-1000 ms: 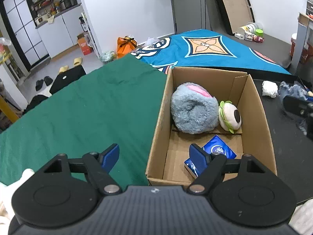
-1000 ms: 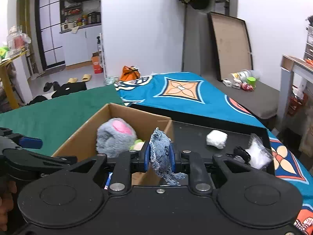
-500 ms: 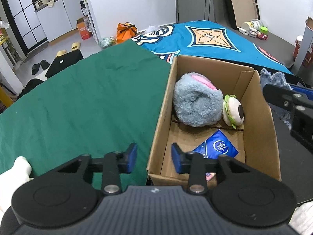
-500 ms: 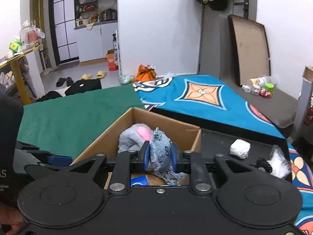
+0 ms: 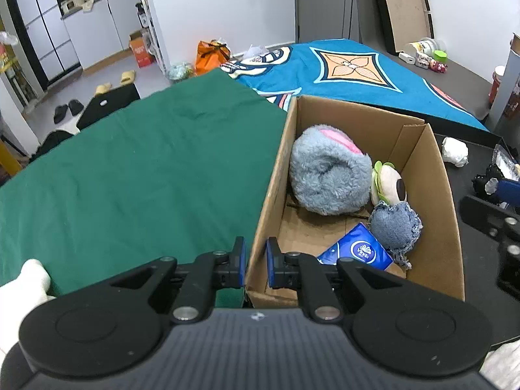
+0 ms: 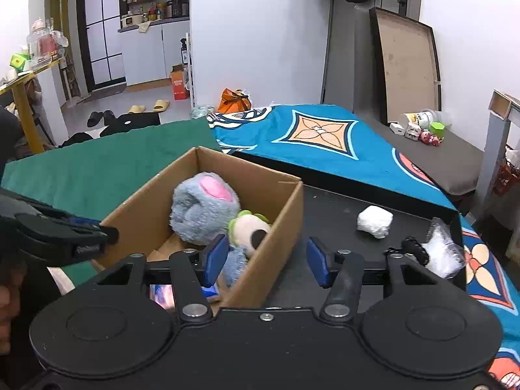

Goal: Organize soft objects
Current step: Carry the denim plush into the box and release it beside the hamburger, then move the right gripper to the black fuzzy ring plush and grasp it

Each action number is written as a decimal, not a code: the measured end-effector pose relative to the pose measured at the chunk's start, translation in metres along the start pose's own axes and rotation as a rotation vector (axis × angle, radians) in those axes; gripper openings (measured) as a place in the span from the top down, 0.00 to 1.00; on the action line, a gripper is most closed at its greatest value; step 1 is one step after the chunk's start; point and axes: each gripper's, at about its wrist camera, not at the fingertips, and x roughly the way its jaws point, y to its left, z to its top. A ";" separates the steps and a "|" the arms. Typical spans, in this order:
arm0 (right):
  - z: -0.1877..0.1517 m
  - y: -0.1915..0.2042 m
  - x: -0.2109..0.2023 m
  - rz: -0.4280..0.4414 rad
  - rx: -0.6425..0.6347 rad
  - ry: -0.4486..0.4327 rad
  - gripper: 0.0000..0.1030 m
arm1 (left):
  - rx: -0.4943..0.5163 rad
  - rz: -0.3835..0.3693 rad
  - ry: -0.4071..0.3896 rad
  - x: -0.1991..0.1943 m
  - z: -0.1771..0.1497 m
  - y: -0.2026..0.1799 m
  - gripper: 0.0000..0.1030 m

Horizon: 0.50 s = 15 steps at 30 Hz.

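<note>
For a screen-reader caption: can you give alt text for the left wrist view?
The left gripper pinches the near wall of a cardboard box holding a grey plush, an eyeball toy, a denim pouch and a blue tissue pack, beside a green cloth.

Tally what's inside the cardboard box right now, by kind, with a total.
Plush toys: 2, a grey-blue fluffy plush and a small cream plush with green trim
Denim pieces: 1, a frayed denim heart
Tissue packs: 1, a blue tissue pack
Total in the cardboard box: 4
</note>
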 end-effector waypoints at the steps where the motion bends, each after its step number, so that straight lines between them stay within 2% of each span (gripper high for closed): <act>1: 0.000 -0.003 -0.001 -0.001 -0.003 0.000 0.47 | 0.007 0.005 -0.004 -0.001 0.000 0.000 0.88; 12: 0.001 -0.041 -0.001 -0.033 -0.030 -0.009 0.47 | 0.016 0.038 -0.014 -0.005 0.005 -0.005 0.84; 14: 0.003 -0.050 0.001 -0.041 -0.030 -0.013 0.47 | 0.015 0.047 -0.011 -0.004 0.007 -0.008 0.79; 15: 0.003 -0.055 0.002 -0.043 -0.030 -0.014 0.47 | 0.015 0.051 -0.009 -0.004 0.008 -0.010 0.73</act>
